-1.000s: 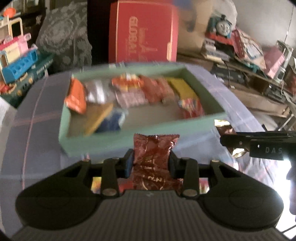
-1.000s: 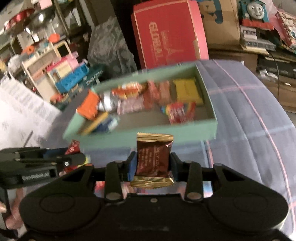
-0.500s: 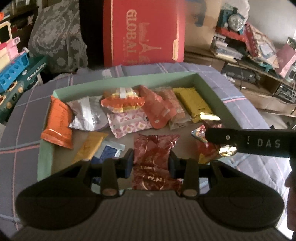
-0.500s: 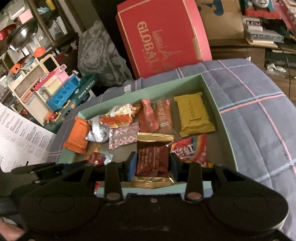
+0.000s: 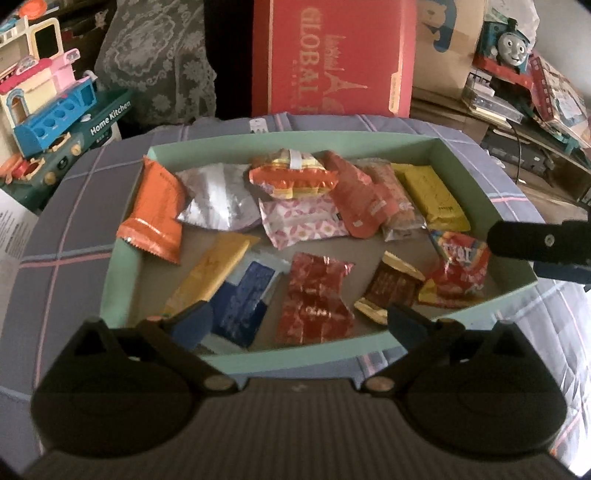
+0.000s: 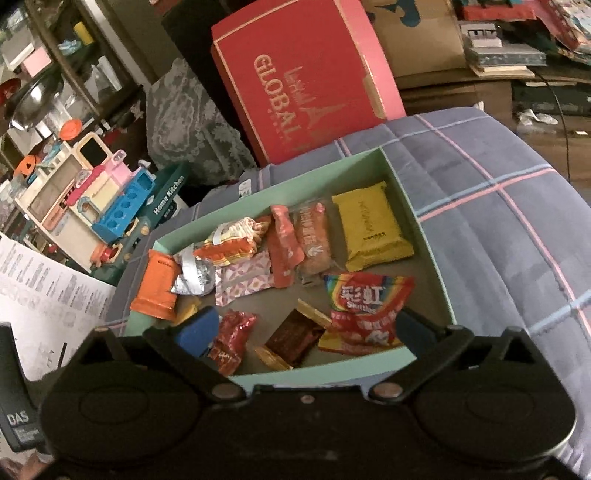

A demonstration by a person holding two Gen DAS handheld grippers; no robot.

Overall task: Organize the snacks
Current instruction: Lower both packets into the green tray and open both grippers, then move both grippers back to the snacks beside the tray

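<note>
A shallow green tray [image 5: 295, 356] [image 6: 314, 378] holds several snack packets. My left gripper [image 5: 299, 321] hovers over its near wall, jaws opening wide; a crinkled red packet [image 5: 314, 299] lies loose on the tray floor below it, untouched. My right gripper [image 6: 304, 328] also hangs above the near wall with opening jaws; a brown, gold-edged packet [image 6: 295, 338] lies free beneath, beside a rainbow candy bag [image 6: 365, 306]. The brown packet [image 5: 395, 288] shows in the left wrist view too. The right gripper's finger [image 5: 535, 247] juts in from the right there.
The tray sits on a blue plaid cloth [image 6: 498, 229]. A red GLOBAL box [image 5: 332, 55] leans behind it. A toy kitchen set [image 6: 92, 199] and a printed sheet [image 6: 40, 295] lie left. Shelves with a toy train [image 5: 509, 33] stand at the back right.
Both grippers came forward over the tray and their jaws spread apart. The red packet left the left gripper and the brown packet left the right one; both now lie in the tray.
</note>
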